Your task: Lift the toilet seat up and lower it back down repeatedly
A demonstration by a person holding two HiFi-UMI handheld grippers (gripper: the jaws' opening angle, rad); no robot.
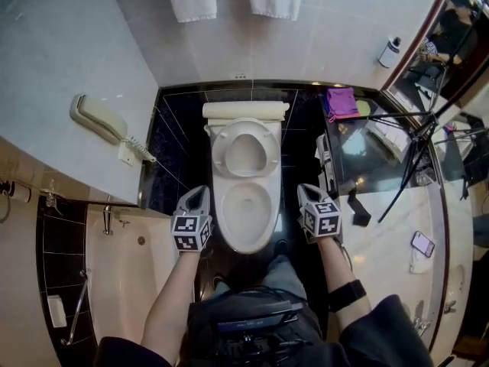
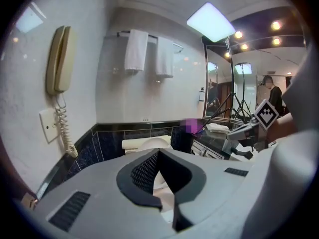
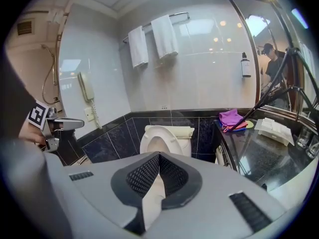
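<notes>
Only the head view shows the whole layout. The left hand-held gripper (image 1: 200,194) hangs just left of the toilet bowl (image 1: 246,214) and the right hand-held gripper (image 1: 307,194) hangs just right of it, with the open bowl between them. The toilet seat (image 1: 244,150) stands raised beyond both hand-held grippers. It leans back against the tank (image 1: 244,111), and neither hand-held gripper touches it.

The left gripper view adds what the head view flattens. A wall telephone (image 2: 59,59) hangs far to the left of the jaws, and two white towels (image 2: 135,51) hang on a rail above and beyond them. Off to the right is the marker cube (image 2: 266,114) of the right hand-held gripper. In this view the jaws themselves cover most of the toilet, so only a sliver of the tank and seat shows past their tips. The jaws meet at the tips with nothing between them.

The right gripper view gives the clearest look at the seat, an upright ring straight ahead of the jaws and well apart from them. The marker cube of the left hand-held gripper shows at the far left. To the right, a purple cloth (image 3: 232,118) lies on the dark worktop (image 3: 259,158). These jaws are also pressed together and hold nothing.
</notes>
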